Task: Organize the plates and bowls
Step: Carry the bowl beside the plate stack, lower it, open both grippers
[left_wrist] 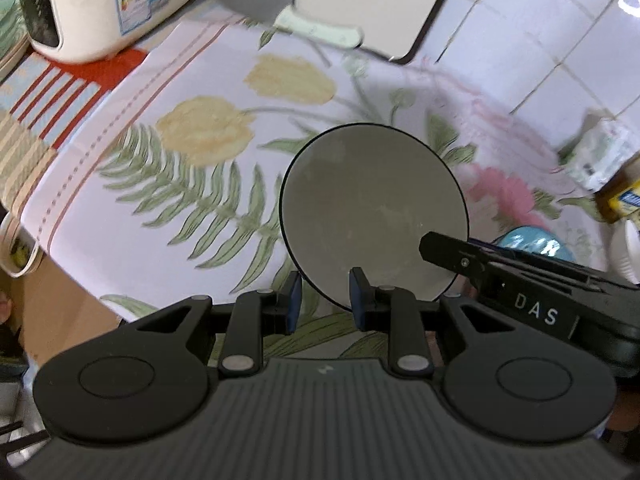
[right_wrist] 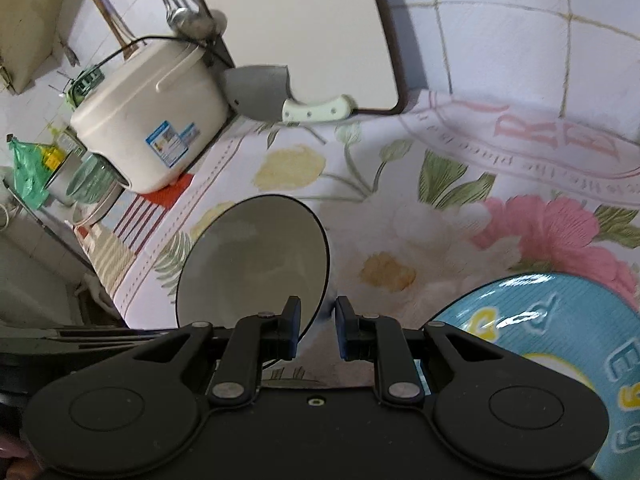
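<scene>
A pale grey bowl (left_wrist: 372, 208) with a thin dark rim hangs tilted above the floral tablecloth, gripped from two sides. My left gripper (left_wrist: 326, 288) is shut on its near rim. My right gripper (left_wrist: 430, 246) comes in from the right and pinches the rim on that side. The right wrist view shows the bowl (right_wrist: 252, 264) to the left, its edge running between the pads of the right gripper (right_wrist: 317, 314), which is shut on it. A light blue patterned plate (right_wrist: 540, 340) lies on the cloth at lower right.
A white rice cooker (right_wrist: 152, 128) stands at the back left, with a cleaver (right_wrist: 280, 96) and a pale cutting board (right_wrist: 300, 24) leaning on the tiled wall. Green bowls (right_wrist: 88, 180) are stacked left of the cooker. A jar (left_wrist: 622, 196) stands at the right edge.
</scene>
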The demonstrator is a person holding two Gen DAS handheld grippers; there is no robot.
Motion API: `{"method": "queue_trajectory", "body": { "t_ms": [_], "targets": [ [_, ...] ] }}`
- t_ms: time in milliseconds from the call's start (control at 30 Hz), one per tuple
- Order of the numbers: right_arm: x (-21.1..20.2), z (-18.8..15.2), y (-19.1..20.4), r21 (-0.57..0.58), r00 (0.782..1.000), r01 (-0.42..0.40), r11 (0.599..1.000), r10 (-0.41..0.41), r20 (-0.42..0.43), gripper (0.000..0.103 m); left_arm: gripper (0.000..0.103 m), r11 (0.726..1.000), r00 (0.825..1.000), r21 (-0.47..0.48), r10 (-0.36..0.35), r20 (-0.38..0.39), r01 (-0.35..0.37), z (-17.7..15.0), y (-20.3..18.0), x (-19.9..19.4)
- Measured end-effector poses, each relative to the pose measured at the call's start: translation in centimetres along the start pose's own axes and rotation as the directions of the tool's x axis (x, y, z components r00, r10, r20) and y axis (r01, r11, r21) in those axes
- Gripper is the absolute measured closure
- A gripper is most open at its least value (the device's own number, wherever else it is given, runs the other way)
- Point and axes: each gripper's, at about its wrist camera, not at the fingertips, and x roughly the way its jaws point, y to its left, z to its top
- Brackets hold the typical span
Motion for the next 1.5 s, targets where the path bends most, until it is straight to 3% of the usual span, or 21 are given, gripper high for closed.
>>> {"method": "queue_trajectory", "body": {
  "t_ms": [133,433,567,633,733,933,1200,1367,1500],
  "targets": [
    [1.3,-0.6,0.5,-0.059,0.999,0.011,0.998,-0.013,-0.033,0.081,0.08,1.0,0.999,-0.018,0.011,-0.037,-0.012,-0.4,0.6,1.0],
    [1.6,-0.8,0.7,-0.079,0.999,0.016,0.997,-0.019,-0.046,0.08,0.08,0.999,0.999,-0.017,0.04,-0.035,-0.04,-0.4,0.4,0.9],
    [1.3,-1.1,1.2,-0.092,0.998,0.065,0.994,-0.065,0.003,0.081,0.077,0.999,0.999,-0.031,0.04,-0.005,-0.04,-0.5,0.6,1.0],
    [1.3,-1.4,1.5,-0.114,0.996,0.088,0.99,-0.086,0.028,0.081,0.077,0.997,0.997,-0.011,0.074,0.027,-0.073,-0.8,0.4,0.9],
    [0.8,-1.6,1.6,-0.118,0.996,0.08,0.99,-0.074,0.052,0.081,0.075,0.996,0.995,0.012,0.083,0.055,-0.084,-1.2,0.1,0.2],
    [-2.4,-2.0,1.7,-0.12,0.991,0.051,0.991,-0.036,0.125,0.08,0.065,0.997,0.997,0.043,0.064,0.052,-0.066,-1.6,-1.1,-1.8],
    [-8.7,-2.9,2.7,-0.158,0.985,0.074,0.985,-0.047,0.167,0.079,0.062,0.996,0.998,0.072,0.044,0.048,-0.047,-3.0,-2.6,-4.9],
    [-12.2,-3.8,3.4,-0.196,0.976,0.103,0.975,-0.061,0.209,0.076,0.047,0.991,0.998,0.13,0.039,0.055,-0.046,-4.0,-3.8,-7.6],
    [-14.7,-4.6,3.6,-0.21,0.967,0.129,0.969,-0.076,0.245,0.073,0.043,0.985,0.997,0.163,0.043,0.066,-0.053,-4.9,-4.6,-9.3]
  ]
}}
